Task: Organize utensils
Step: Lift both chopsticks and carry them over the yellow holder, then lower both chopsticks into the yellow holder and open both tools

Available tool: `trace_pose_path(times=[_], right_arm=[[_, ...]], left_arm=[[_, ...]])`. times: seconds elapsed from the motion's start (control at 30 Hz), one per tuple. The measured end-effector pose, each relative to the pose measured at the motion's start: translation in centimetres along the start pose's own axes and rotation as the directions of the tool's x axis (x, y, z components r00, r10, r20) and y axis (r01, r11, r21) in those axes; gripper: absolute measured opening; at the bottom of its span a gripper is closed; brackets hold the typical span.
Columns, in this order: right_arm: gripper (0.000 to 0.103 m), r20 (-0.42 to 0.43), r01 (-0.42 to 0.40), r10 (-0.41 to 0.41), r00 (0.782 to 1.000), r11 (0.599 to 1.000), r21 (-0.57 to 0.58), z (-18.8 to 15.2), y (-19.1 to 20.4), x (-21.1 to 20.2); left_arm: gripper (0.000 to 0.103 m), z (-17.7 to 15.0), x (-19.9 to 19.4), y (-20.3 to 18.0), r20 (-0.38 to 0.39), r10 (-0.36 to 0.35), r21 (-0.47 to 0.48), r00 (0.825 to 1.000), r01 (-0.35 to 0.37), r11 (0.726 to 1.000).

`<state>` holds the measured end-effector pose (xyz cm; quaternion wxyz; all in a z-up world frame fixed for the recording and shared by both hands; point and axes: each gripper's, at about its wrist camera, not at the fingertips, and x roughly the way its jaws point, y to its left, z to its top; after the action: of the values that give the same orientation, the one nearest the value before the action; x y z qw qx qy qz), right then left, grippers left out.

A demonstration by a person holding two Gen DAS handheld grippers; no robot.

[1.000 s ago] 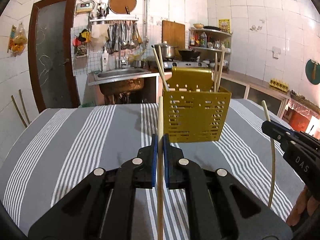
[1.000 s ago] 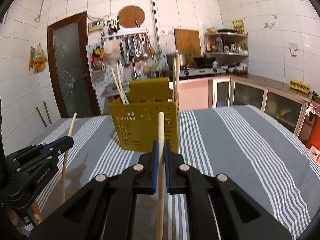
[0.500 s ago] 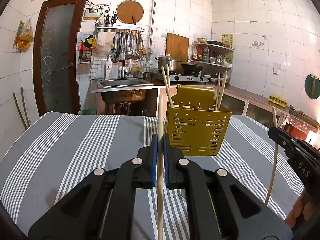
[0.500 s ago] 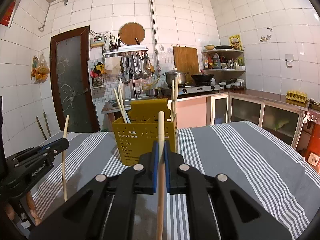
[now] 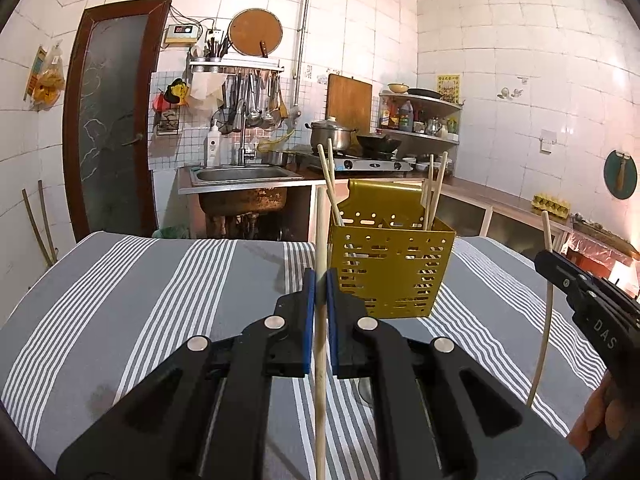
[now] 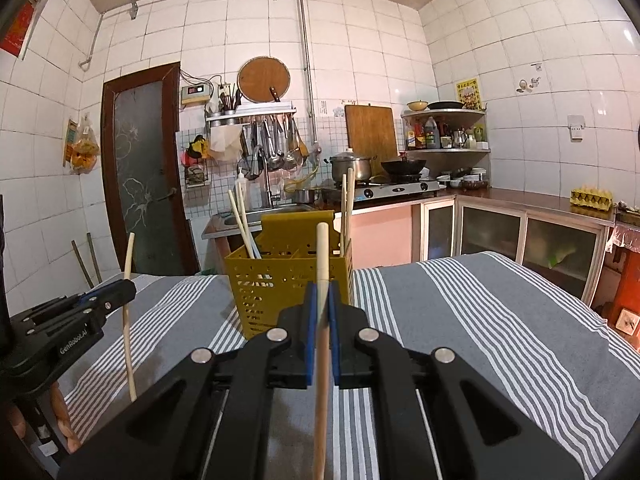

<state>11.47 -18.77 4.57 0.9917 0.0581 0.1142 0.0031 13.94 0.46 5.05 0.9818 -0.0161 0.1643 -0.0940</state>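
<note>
Two grippers, each clamped on one chopstick.
Left gripper point(image 5: 319, 292) and right gripper point(image 6: 322, 300) jaws pinch upright chopsticks point(image 5: 319, 360) point(image 6: 321, 360) mid-shaft; yellow utensil holder point(image 5: 390, 270) stands at frame centre on the striped surface point(image 5: 140, 300).

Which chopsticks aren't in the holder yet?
The two clamped upright in the grippers: one in the left gripper, one in the right gripper. The other four already stand in the yellow holder.

Both views were evenly bright and sharp, under warm indoor light with a pinkish cast on the white wall tiles point(image 6: 520, 60). Fisheye bending curved the edges, and dark vignetting filled every corner.
</note>
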Motion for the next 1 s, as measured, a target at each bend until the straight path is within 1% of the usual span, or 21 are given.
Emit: trace_pose_path(times=[0.17,0.4,0.5,0.63,0.77,1.0], right_arm=[[0.006,0.022,0.002,-0.001,1.0,1.0,-0.009,0.2,0.4,-0.4],[0.006,0.015,0.006,-0.006,1.0,1.0,-0.014,1.1,0.5,0.0],[0.006,0.023,0.013,-0.013,1.0,1.0,-0.01,1.6,0.5,0.0],[0.006,0.033,0.024,-0.024,0.999,1.0,-0.007,2.9,0.2,0.8],[0.006,0.063,0.027,-0.028,0.998,1.0,0.014,5.7,-0.4,2.2],[0.006,0.174,0.043,-0.047,0.984,0.999,0.029,11.5,-0.9,6.1]], left_arm=[[0.005,0.4,-0.4,-0.4,0.009,-0.006,0.008,1.0,0.006,1.0],[0.005,1.2,-0.4,-0.2,-0.002,-0.026,-0.012,1.0,0.026,1.0],[0.005,2.3,-0.2,-0.3,0.004,-0.034,-0.004,0.999,0.034,0.999],[0.005,4.8,0.0,-0.5,0.033,-0.058,0.003,0.998,0.058,0.998],[0.005,8.5,1.0,-0.7,0.064,-0.092,-0.002,0.994,0.092,0.996],[0.005,15.0,4.0,-1.4,0.146,-0.122,-0.021,0.982,0.126,0.992]])
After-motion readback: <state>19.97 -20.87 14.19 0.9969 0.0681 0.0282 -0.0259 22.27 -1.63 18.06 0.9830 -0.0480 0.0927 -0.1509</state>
